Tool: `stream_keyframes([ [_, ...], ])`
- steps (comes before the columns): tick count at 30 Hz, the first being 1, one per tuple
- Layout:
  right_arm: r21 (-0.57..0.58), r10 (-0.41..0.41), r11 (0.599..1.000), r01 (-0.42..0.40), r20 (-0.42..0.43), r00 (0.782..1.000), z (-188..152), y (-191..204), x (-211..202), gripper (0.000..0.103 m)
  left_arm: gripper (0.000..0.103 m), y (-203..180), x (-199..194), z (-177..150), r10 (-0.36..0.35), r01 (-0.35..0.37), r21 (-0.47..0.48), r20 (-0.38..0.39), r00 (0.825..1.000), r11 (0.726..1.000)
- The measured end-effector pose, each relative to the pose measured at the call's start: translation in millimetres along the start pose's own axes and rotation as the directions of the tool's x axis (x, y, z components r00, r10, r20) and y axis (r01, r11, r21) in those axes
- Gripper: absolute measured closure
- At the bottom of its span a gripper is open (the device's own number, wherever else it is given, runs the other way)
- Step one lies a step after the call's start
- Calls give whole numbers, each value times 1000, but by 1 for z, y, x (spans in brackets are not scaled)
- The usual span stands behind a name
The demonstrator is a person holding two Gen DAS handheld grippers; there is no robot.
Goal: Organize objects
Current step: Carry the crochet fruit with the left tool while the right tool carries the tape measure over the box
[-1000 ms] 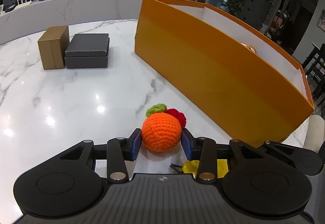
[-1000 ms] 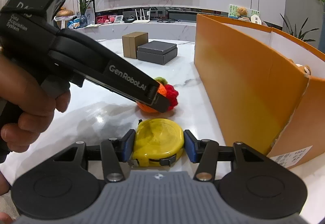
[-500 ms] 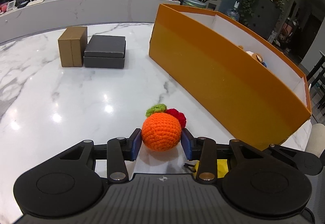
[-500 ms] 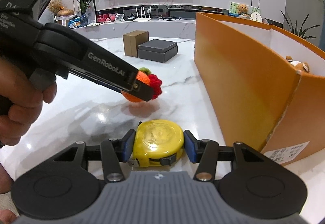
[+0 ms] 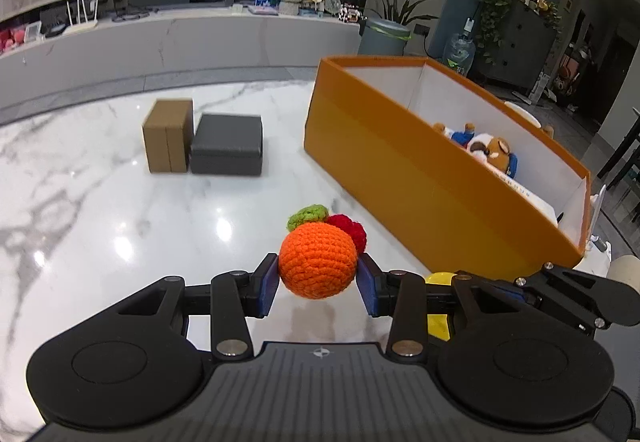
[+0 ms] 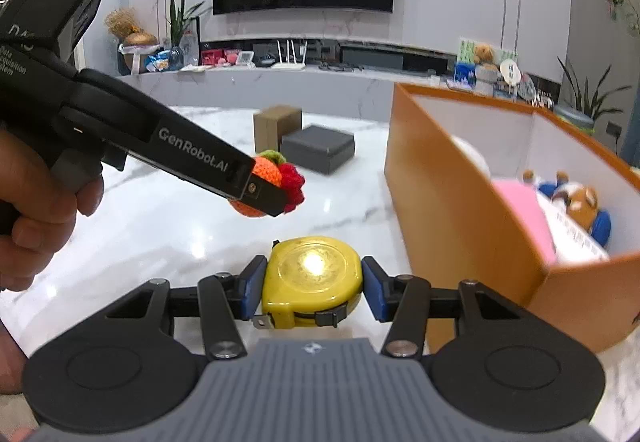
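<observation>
- Left wrist view: my left gripper (image 5: 318, 282) is clenched on a round crocheted orange (image 5: 317, 260) with a knitted green leaf and a red bobble, held clear above the glossy marble tabletop (image 5: 120, 209), near the orange cardboard box (image 5: 400, 177).
- Right wrist view: my right gripper (image 6: 314, 292) is grasping a smooth yellow tape measure (image 6: 314, 274), a rounded plastic case, beside that box (image 6: 448, 201); a plush bear (image 6: 580, 201) lies inside it.

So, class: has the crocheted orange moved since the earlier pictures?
Yes. Held in the left gripper, the crocheted orange has risen off the marble table, climbing toward the grey box behind.
</observation>
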State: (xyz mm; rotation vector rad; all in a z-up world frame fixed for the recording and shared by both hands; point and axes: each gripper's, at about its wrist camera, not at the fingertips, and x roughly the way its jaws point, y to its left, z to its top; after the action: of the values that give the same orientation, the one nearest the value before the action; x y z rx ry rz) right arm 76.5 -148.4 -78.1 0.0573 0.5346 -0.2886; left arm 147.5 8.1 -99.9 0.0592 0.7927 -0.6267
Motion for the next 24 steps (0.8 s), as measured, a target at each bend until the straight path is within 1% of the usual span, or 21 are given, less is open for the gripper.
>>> stream_keyframes([
  [8,-38,1,999,1,53,999,20,3,-14,50,56,-4,-22,18,22,-23,32,37,999,999],
  [13,-49,-7,999,12,88,996,32,-2,-25,50,56,-11,-30,29,23,-26,52,58,998,998],
  [18,-69,-20,997,29,126,992,46,-12,-37,50,56,-24,-35,40,16,-22,83,75,997,996],
  [24,-83,-54,994,68,159,986,58,-34,-51,50,56,-44,-32,58,-1,-10,125,89,996,992],
])
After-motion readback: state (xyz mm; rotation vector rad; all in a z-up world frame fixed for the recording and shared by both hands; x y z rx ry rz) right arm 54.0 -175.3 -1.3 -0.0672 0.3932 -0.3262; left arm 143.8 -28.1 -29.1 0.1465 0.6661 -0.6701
